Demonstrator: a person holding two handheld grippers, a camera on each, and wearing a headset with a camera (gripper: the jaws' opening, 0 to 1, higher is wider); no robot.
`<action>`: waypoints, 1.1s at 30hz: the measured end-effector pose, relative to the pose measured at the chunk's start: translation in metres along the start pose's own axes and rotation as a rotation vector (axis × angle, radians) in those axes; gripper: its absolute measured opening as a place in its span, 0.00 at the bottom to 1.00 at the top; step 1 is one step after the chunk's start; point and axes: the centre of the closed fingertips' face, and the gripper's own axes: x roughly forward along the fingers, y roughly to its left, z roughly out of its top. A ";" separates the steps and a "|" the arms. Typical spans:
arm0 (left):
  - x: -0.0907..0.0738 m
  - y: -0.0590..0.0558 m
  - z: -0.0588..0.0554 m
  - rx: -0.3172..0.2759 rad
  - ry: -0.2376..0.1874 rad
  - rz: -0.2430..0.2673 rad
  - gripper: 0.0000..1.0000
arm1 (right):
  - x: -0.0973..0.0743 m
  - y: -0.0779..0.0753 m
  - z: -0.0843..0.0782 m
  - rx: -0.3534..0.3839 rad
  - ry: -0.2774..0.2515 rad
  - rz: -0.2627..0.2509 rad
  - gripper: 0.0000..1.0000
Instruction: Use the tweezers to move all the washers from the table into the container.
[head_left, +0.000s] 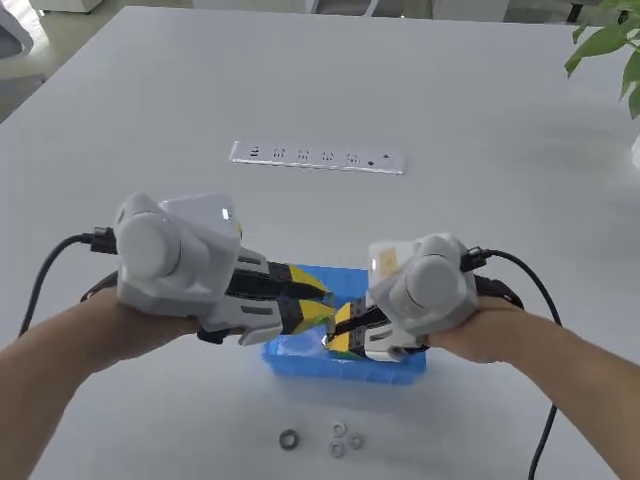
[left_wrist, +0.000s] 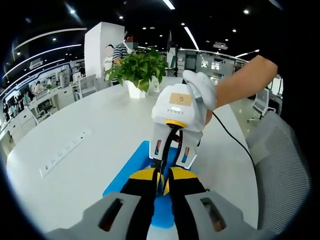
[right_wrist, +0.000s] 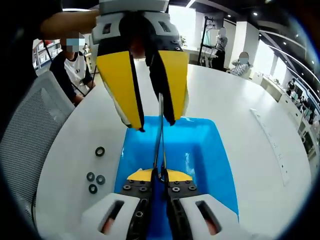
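The thin metal tweezers (right_wrist: 160, 130) bridge both grippers above the blue container (head_left: 300, 357). My right gripper (right_wrist: 160, 176) is shut on one end of them. My left gripper (left_wrist: 162, 182) faces it, and its yellow jaws are closed around the other end. In the head view the left gripper (head_left: 322, 305) and right gripper (head_left: 338, 330) meet tip to tip over the container. Several dark washers lie on the white table in front of the container: one alone (head_left: 288, 438) and a small cluster (head_left: 345, 440). They also appear beside the container (right_wrist: 200, 150), one washer (right_wrist: 100, 151) apart from the others.
A white power strip (head_left: 317, 157) lies further back on the table. A potted plant (left_wrist: 140, 67) stands at the far right end. Cables trail from both grippers. A mesh chair (right_wrist: 35, 130) and seated people are beyond the table edge.
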 end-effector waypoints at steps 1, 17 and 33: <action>0.000 0.001 0.000 0.002 0.000 0.001 0.13 | 0.000 0.000 0.000 -0.001 0.000 0.000 0.08; 0.005 0.000 -0.001 0.035 0.001 -0.034 0.07 | 0.000 0.001 0.000 -0.012 0.009 0.004 0.08; 0.006 0.001 0.003 0.078 0.004 -0.035 0.05 | 0.000 -0.001 0.003 -0.031 0.018 0.005 0.11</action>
